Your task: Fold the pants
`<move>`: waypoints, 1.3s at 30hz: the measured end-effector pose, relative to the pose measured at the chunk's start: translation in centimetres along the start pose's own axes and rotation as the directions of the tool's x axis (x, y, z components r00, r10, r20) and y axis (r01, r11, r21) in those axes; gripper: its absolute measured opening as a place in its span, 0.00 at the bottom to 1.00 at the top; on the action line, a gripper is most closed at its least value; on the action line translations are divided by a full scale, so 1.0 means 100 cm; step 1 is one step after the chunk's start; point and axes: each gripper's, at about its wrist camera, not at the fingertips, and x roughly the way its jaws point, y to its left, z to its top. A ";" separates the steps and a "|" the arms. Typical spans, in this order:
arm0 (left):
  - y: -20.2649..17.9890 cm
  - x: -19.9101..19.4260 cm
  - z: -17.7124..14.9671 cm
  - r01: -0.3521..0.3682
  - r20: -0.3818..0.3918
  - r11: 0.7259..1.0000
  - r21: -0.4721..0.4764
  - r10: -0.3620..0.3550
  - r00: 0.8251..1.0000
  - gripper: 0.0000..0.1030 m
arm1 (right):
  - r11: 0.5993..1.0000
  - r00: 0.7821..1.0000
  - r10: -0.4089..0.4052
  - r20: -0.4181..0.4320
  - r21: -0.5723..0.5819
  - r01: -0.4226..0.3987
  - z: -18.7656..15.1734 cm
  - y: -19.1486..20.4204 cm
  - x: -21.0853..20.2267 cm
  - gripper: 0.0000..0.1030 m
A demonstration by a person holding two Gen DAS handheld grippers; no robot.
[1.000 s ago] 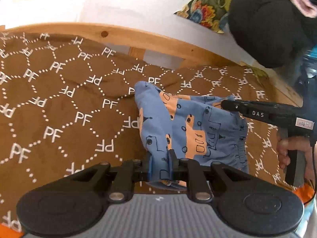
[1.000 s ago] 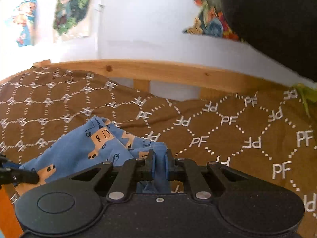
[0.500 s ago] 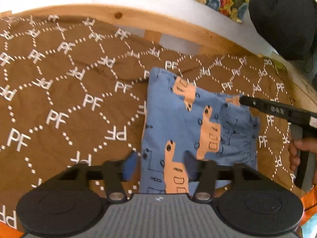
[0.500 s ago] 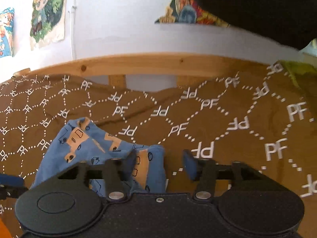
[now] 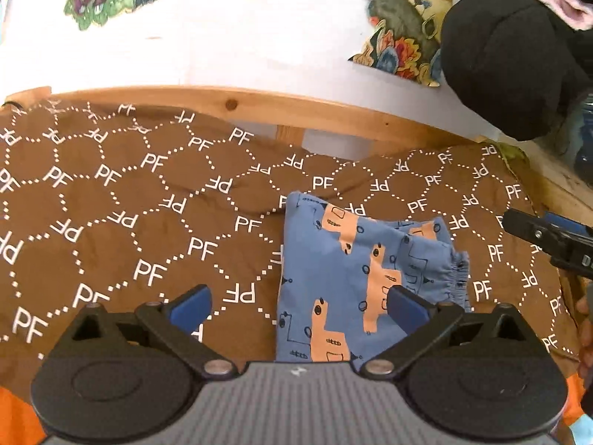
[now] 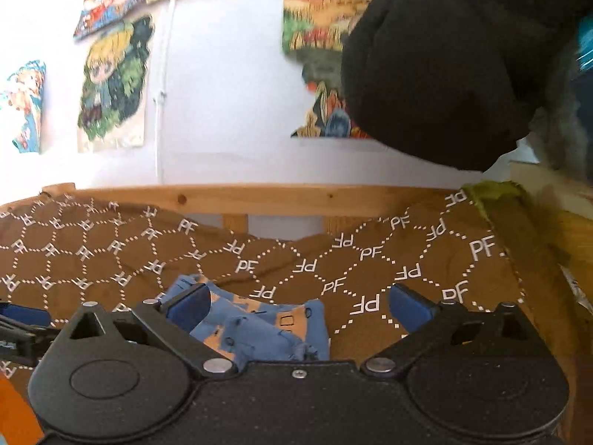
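The blue pants (image 5: 355,274) with orange truck prints lie folded in a compact rectangle on the brown quilt (image 5: 122,215). My left gripper (image 5: 298,306) is open and empty, raised just above the near edge of the pants. My right gripper (image 6: 296,306) is open and empty, with the pants (image 6: 267,328) low between its fingers towards the left. The right gripper's tip (image 5: 545,239) shows at the right edge of the left wrist view, clear of the pants. The left gripper's tip (image 6: 22,324) shows at the left edge of the right wrist view.
A wooden bed rail (image 5: 259,105) runs along the far edge of the quilt, with a white wall and pictures (image 6: 111,81) behind. A big black plush shape (image 6: 444,59) hangs at the upper right. A wooden ledge (image 6: 570,222) borders the right side.
Both grippers opened and let go of the pants, then drew back and up. The pants dropped flat onto the quilt as a folded rectangle.
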 end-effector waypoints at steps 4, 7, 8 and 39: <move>-0.005 -0.017 -0.007 -0.005 0.023 1.000 0.015 0.005 1.000 1.00 | 1.000 1.000 -0.011 0.021 -0.007 0.011 -0.009 0.011 -0.027 0.99; -0.010 -0.029 -0.017 -0.002 0.036 1.000 0.031 0.001 0.999 1.00 | 0.999 1.000 -0.021 0.021 -0.025 0.021 -0.018 0.018 -0.044 0.99; -0.011 -0.032 -0.021 -0.004 0.038 0.999 0.039 0.002 0.999 1.00 | 0.999 0.999 -0.027 0.023 -0.029 0.027 -0.022 0.020 -0.051 0.99; -0.025 -0.068 -0.090 -0.083 -0.001 0.989 0.123 0.084 0.997 1.00 | 0.996 0.993 -0.081 -0.086 0.032 0.085 -0.103 0.030 -0.130 0.99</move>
